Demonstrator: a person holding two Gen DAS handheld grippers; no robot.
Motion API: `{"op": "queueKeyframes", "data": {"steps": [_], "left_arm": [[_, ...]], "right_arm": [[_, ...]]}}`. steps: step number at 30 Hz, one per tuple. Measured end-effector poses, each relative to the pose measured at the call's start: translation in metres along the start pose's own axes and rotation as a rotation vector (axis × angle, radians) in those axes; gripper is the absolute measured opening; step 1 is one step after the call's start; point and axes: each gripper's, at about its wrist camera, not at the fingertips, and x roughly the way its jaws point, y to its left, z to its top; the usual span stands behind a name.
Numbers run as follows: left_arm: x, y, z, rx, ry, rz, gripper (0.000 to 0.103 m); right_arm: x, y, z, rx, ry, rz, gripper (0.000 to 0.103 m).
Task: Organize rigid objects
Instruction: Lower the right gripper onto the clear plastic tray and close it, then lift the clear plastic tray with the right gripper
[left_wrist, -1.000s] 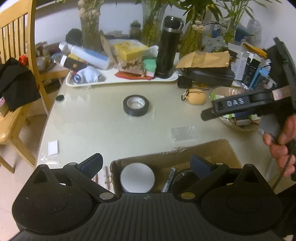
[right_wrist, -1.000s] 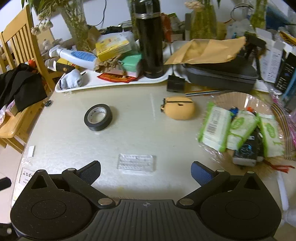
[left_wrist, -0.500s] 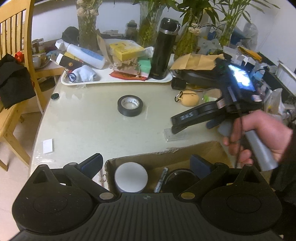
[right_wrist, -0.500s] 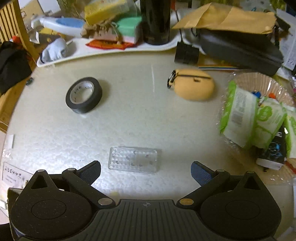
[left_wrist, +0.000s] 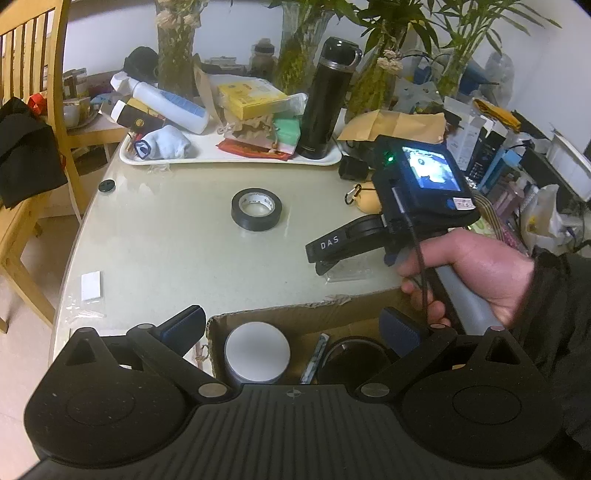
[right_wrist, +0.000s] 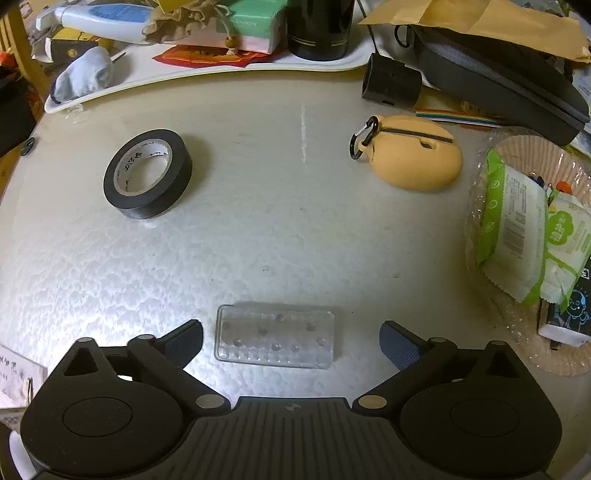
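Right claw (right_wrist: 291, 341) hangs over the clear plastic case (right_wrist: 275, 341) flat on the counter (right_wrist: 258, 221), jaws wide but just narrowing, case between them untouched. Left claw (left_wrist: 291, 325) gapes empty above the cardboard box (left_wrist: 295, 317). Risk: that low, slick case could skid away if the pads bite unevenly.

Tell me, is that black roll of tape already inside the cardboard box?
No, the black roll of tape lies flat on the table, well apart from the cardboard box, which holds other items.
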Motion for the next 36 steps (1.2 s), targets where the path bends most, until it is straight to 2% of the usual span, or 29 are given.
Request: {"op": "queueKeyframes", "data": {"steps": [5, 8, 9, 10, 16, 22, 36], "left_arm": [[0.000, 0.002, -0.001, -0.005, 0.003, 0.005, 0.102], [0.001, 0.005, -0.002, -0.007, 0.004, 0.012, 0.102], [0.001, 0.005, -0.002, -0.010, 0.005, 0.014, 0.102], [0.001, 0.007, -0.002, -0.014, 0.005, 0.016, 0.102], [0.002, 0.009, -0.002, -0.028, -0.007, 0.024, 0.102], [-0.004, 0.007, 0.000, -0.013, -0.090, 0.045, 0.102], [-0.001, 0.004, 0.000, -0.015, -0.164, 0.033, 0.102]], "right_arm": [[0.000, 0.008, -0.001, -0.006, -0.002, -0.031, 0.090], [-0.004, 0.008, -0.002, 0.011, -0.001, -0.006, 0.079], [-0.006, 0.009, -0.003, 0.006, -0.006, -0.009, 0.071], [-0.008, 0.011, -0.003, 0.002, -0.013, -0.007, 0.070], [-0.008, 0.009, -0.007, -0.006, -0.026, 0.001, 0.070], [-0.020, -0.002, -0.010, 0.011, -0.047, 0.016, 0.070], [-0.098, -0.026, -0.026, -0.024, -0.184, 0.092, 0.070]]}}
